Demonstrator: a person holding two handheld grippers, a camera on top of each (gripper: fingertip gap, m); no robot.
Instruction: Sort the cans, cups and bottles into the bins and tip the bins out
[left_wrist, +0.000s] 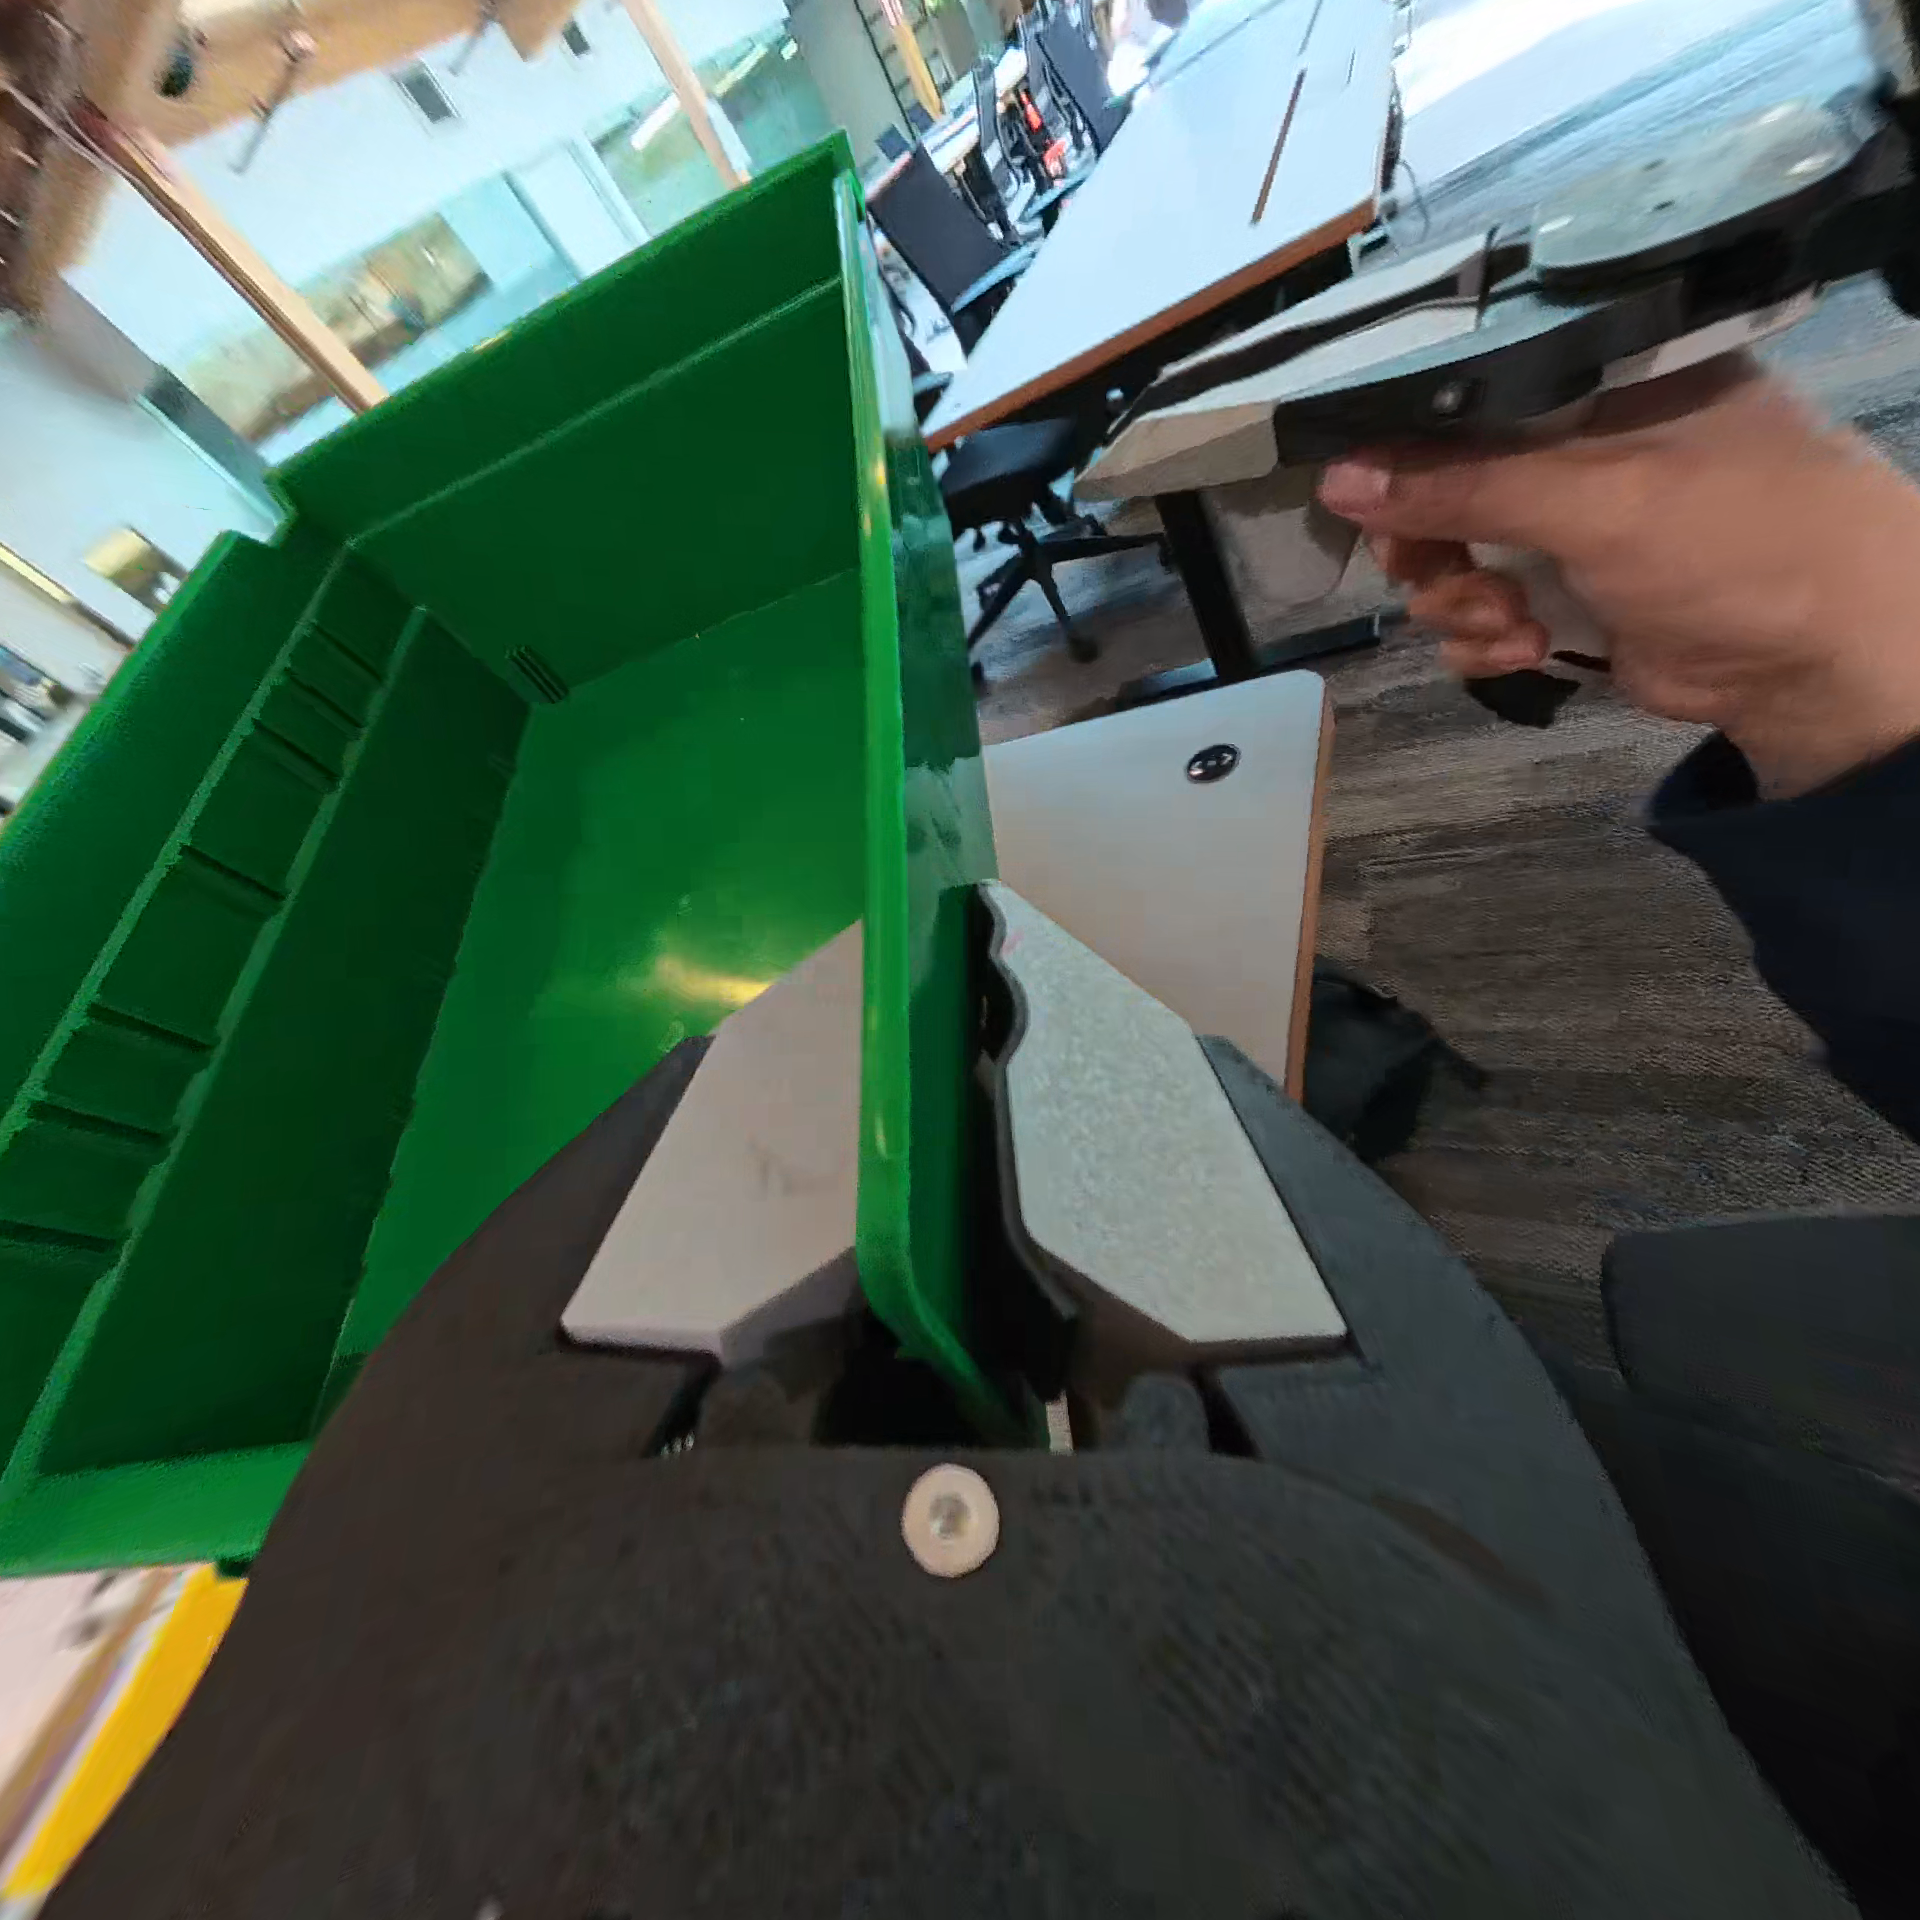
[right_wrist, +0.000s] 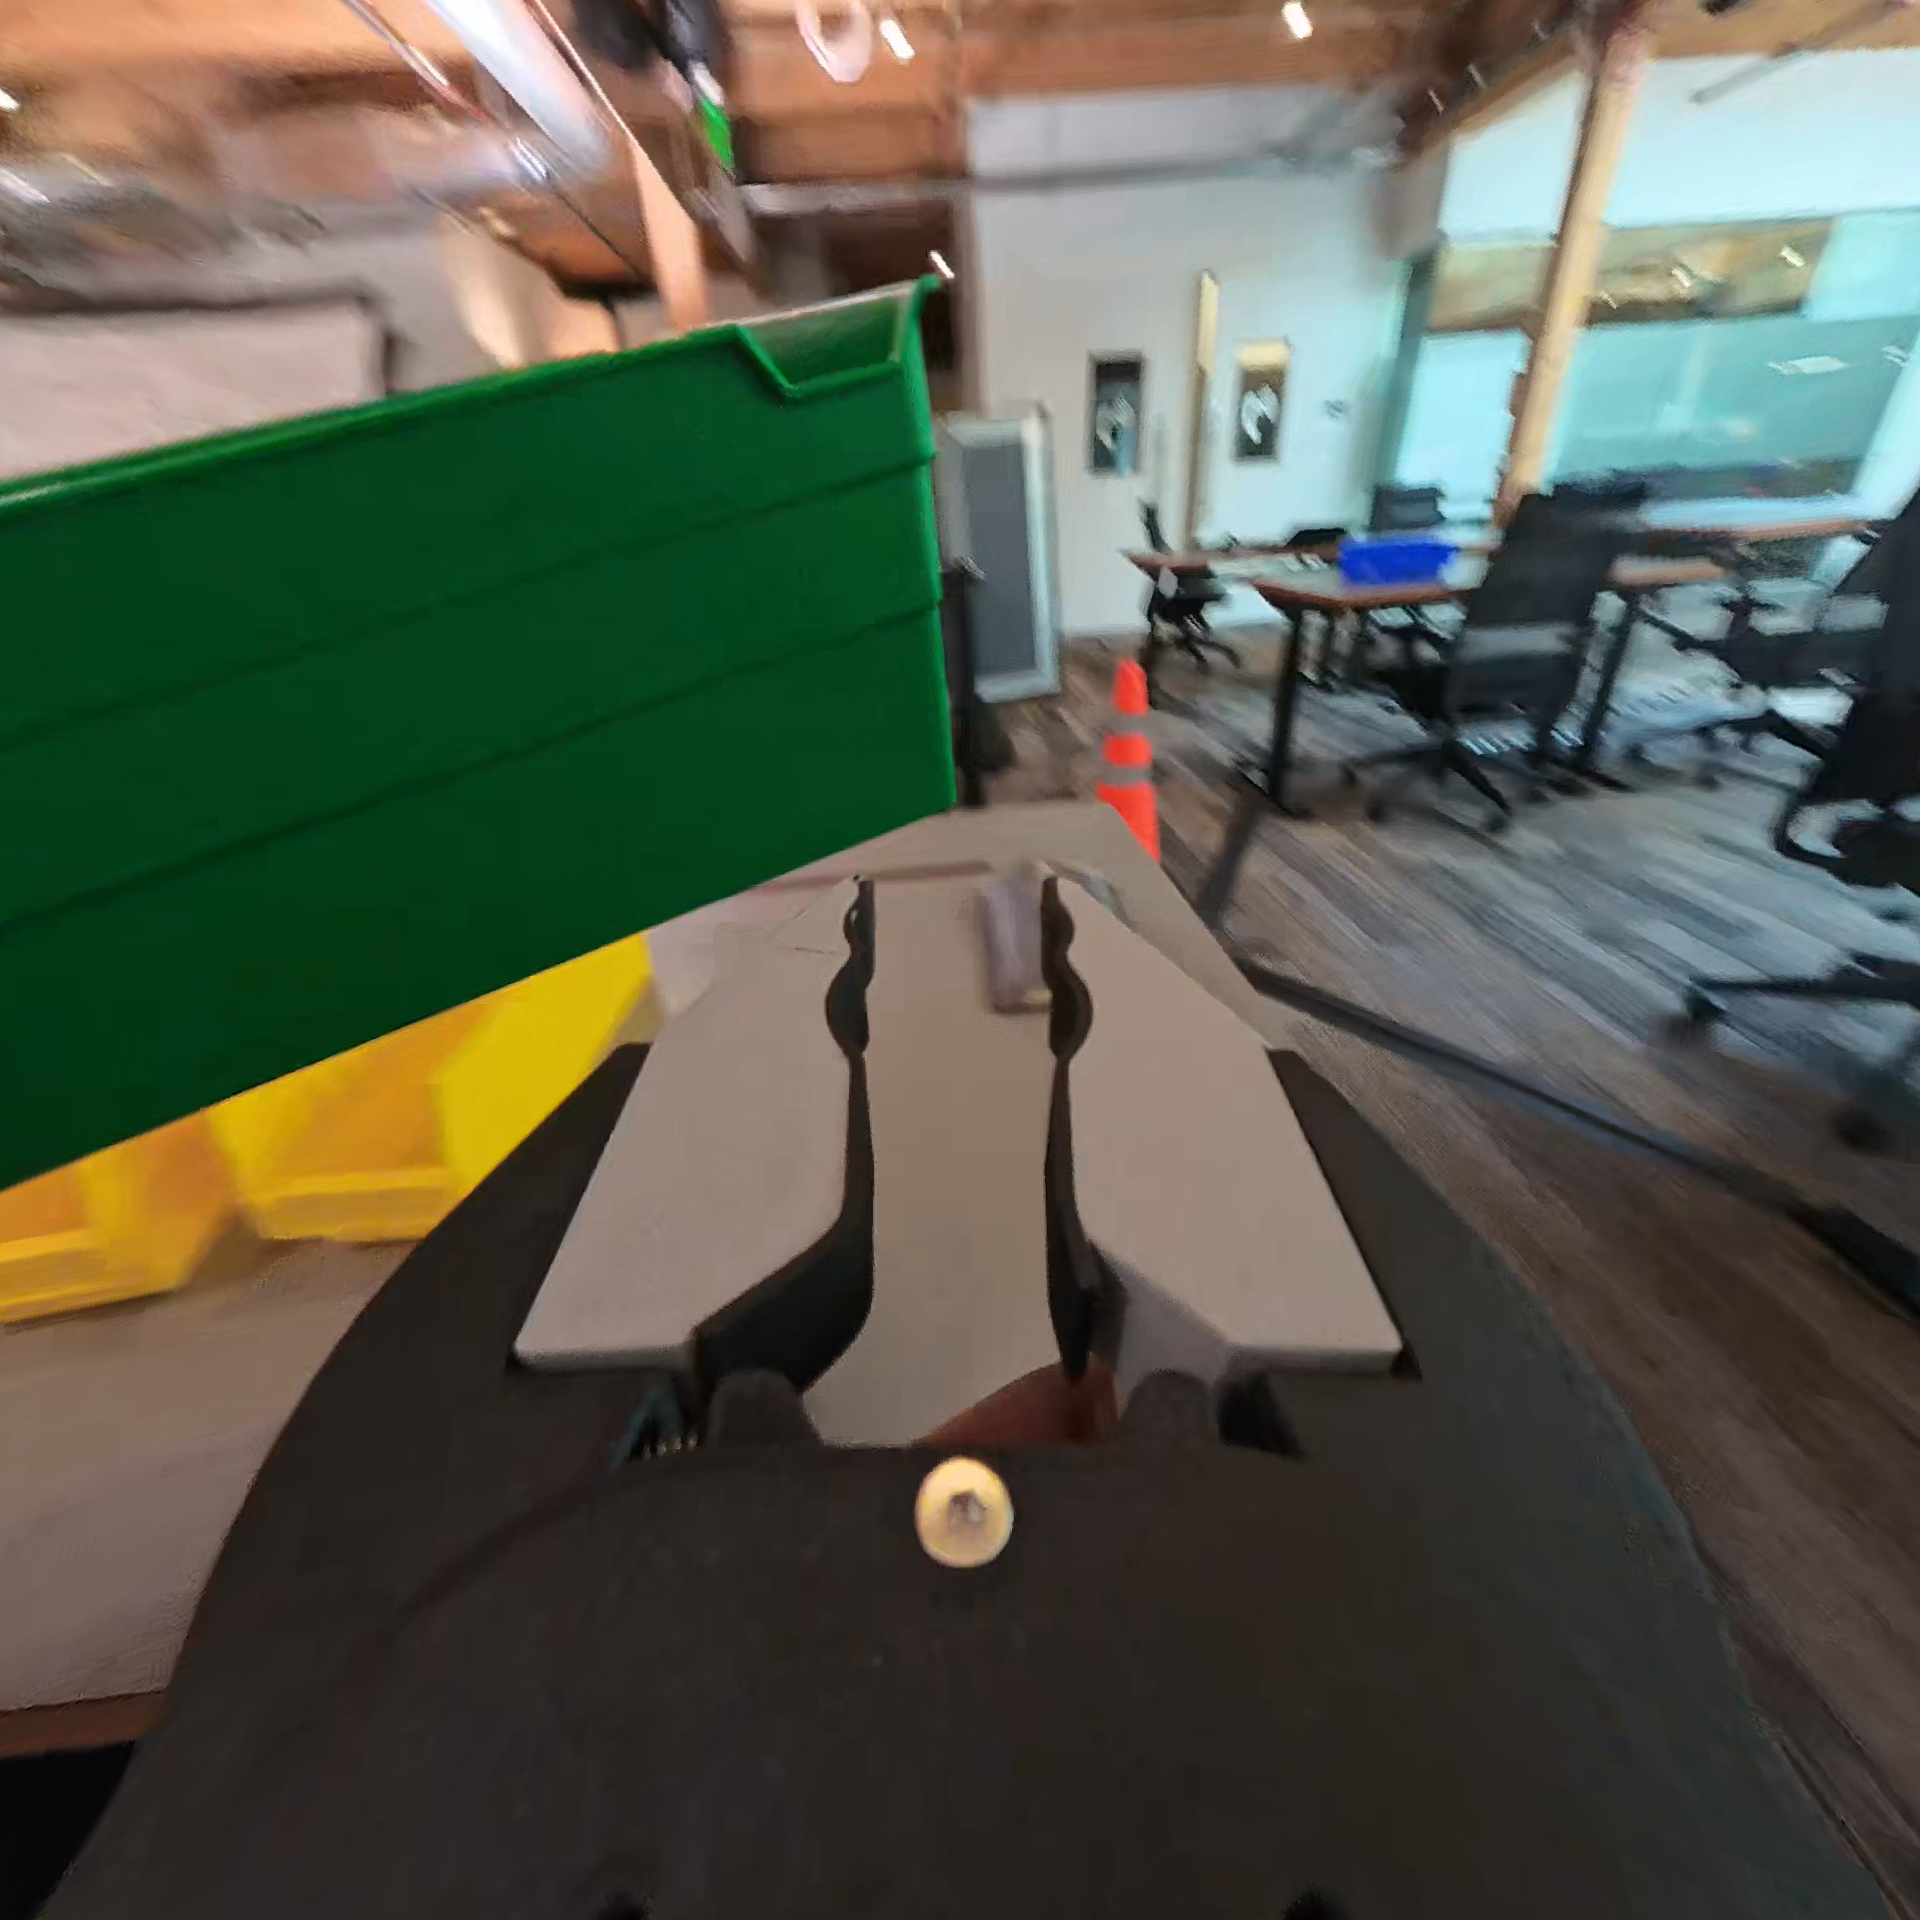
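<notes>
Left claw (left_wrist: 925, 1049) clamps the tilted, empty green bin (left_wrist: 623, 790) wall, tipping seemingly done; right claw (right_wrist: 956, 1039) narrow, empty; yellow bins (right_wrist: 343, 1174) left.

Green bin (left_wrist: 644, 665) (yellow bin (right_wrist: 436, 1122) beneath)

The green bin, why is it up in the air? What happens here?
A person works with two handheld grippers. The left gripper is clamped on a side wall of the green bin, holding it lifted and tilted above the yellow bins; it looks empty. The right gripper is open and holds nothing.
</notes>
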